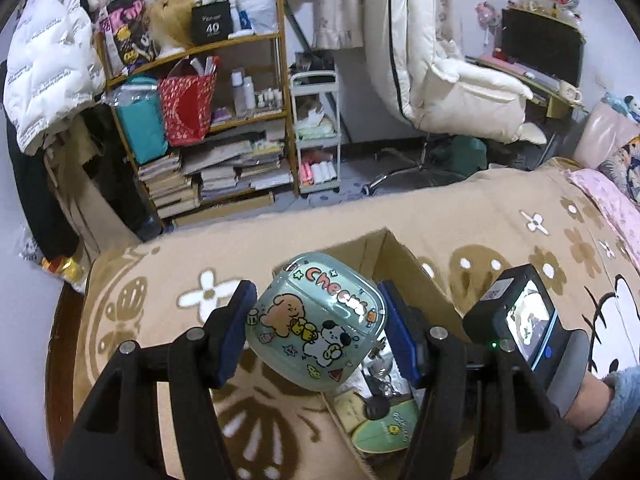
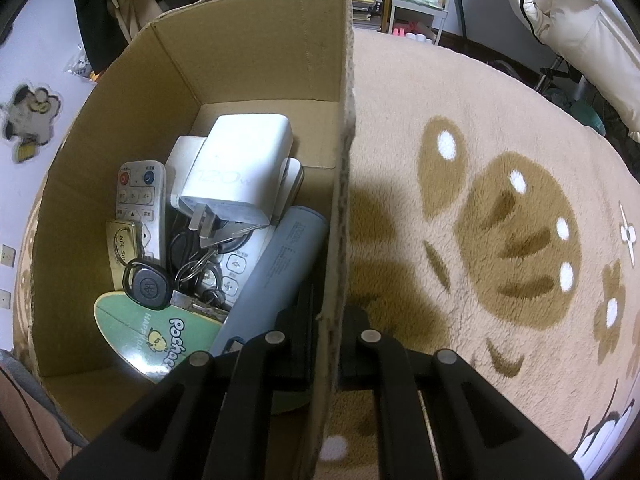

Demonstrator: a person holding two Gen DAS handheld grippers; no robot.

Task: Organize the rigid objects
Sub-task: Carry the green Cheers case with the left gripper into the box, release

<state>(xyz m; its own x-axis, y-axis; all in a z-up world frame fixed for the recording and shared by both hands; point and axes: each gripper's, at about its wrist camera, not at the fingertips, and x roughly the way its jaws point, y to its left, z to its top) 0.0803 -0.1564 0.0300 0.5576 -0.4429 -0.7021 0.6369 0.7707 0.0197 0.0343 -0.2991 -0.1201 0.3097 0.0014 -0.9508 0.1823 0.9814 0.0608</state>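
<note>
My left gripper (image 1: 316,328) is shut on a mint-green rounded case with cartoon dogs (image 1: 316,324), held above the left rim of an open cardboard box (image 1: 404,256). In the right wrist view my right gripper (image 2: 328,344) is shut on the right wall of the cardboard box (image 2: 340,184), one finger inside, one outside. Inside lie a white charger (image 2: 236,172), a white remote (image 2: 138,200), a blue-grey cylinder (image 2: 276,276), a black key fob (image 2: 150,288) and a green Pochacco item (image 2: 160,340). The right gripper also shows in the left wrist view (image 1: 520,320).
The box stands on a beige plush blanket with brown and white flowers (image 2: 500,208) over the bed. Beyond the bed are a cluttered bookshelf (image 1: 208,120), a small white cart (image 1: 316,136), a white chair (image 1: 440,80) and a desk with a monitor (image 1: 540,52).
</note>
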